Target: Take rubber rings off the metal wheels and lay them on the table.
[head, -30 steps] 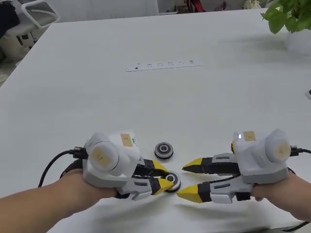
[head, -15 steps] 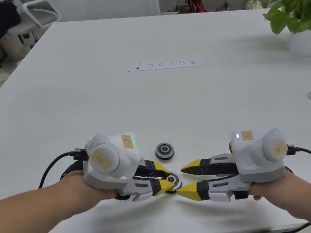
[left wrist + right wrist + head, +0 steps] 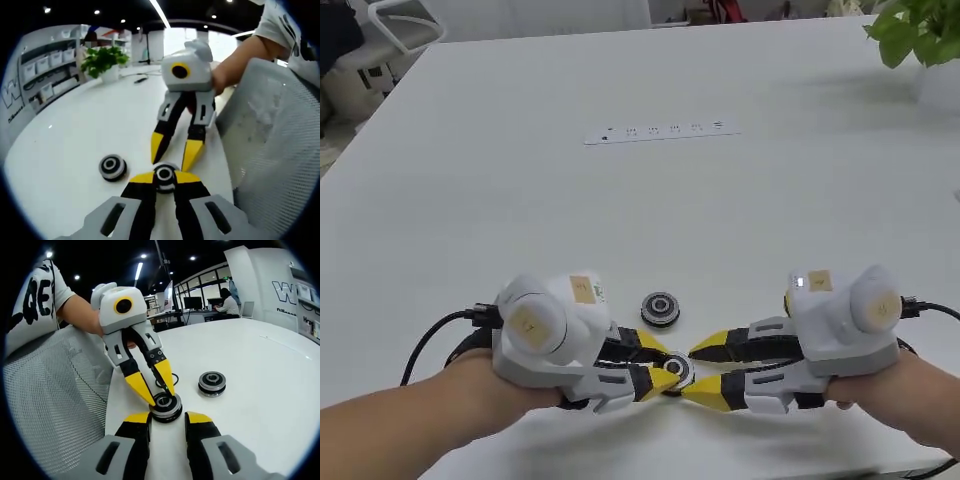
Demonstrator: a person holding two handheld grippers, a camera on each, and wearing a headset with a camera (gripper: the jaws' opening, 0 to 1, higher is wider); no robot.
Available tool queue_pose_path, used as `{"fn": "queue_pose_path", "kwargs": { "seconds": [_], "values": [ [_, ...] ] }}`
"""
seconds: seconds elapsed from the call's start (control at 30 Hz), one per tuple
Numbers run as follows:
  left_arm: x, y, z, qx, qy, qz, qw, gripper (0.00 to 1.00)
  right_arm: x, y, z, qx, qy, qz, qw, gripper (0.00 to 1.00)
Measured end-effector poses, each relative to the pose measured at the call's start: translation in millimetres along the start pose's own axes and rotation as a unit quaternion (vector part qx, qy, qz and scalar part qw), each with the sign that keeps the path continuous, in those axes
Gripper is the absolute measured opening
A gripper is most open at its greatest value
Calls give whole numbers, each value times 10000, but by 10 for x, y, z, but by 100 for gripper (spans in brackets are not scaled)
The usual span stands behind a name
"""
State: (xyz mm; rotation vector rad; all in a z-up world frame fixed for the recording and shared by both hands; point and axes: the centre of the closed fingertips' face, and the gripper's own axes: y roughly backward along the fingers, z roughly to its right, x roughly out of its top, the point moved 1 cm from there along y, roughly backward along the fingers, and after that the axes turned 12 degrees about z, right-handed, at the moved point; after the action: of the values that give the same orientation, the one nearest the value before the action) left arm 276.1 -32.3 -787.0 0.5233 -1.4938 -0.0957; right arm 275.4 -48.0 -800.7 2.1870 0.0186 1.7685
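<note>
We look down on a white table (image 3: pixel 520 200), with two hand-held grippers meeting at its near edge. The left gripper (image 3: pixel 662 372) has its yellow-tipped jaws closed on a small metal wheel (image 3: pixel 675 371). It grips the wheel across its sides and holds it low, at or just above the tabletop. The right gripper (image 3: pixel 692 370) faces it tip to tip. Its jaws stand apart, one on each side of the same wheel, and grasp nothing.

A second wheel (image 3: pixel 660 308) lies flat on the table just beyond the pair, untouched. Farther off lie a white power strip (image 3: pixel 660 131) and, at the far right corner, a green plant (image 3: pixel 920 30).

In the right gripper view, a dark band around the clamped wheel's rim looks like the rubber ring (image 3: pixel 169 416). The picture is too soft there for us to be sure it sits fully in its groove.

We judge the wheel to be stiff, smooth and fairly heavy for its size, so it could slip or spin between the pads. The ring should be soft and stretchy, snug on the rim and light once it comes free. The best hold for the open jaws would be a pinch on the ring's outer edge, on the side away from the left jaws. From there the ring could be peeled over the rim rather than pulled straight.
</note>
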Motion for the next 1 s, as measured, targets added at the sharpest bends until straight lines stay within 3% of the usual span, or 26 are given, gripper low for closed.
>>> {"fn": "queue_pose_path", "kwargs": {
  "seconds": [1.0],
  "values": [
    [-23,-21,-18,52,-33,-30,10000,13,-58,57,13,-49,-27,-185,9998,9]
  ]
}}
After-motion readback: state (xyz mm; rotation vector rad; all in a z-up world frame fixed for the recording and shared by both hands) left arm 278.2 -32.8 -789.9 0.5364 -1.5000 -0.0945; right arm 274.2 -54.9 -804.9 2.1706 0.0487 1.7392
